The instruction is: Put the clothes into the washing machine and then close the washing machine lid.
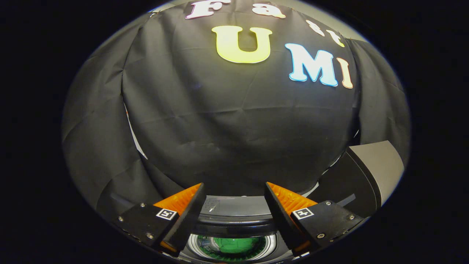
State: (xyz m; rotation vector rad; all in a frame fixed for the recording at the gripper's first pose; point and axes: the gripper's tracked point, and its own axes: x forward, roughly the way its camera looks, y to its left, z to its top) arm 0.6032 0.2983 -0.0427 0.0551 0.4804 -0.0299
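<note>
My gripper (234, 189) is open, its two fingers spread wide with nothing between them. Below and between the fingers lies the washing machine (234, 209), seen from above. Its round drum opening (231, 247) has a shiny metal rim, and something green, the clothes (231, 245), lies inside the drum. The machine's lid (370, 172) stands raised at the right, beyond the right finger, its grey side facing me.
The booth's black cloth wall (234, 121) hangs close behind the machine and spans everything ahead of the fingers. A pale strip of backing shows through a gap in the cloth at the left (137, 141).
</note>
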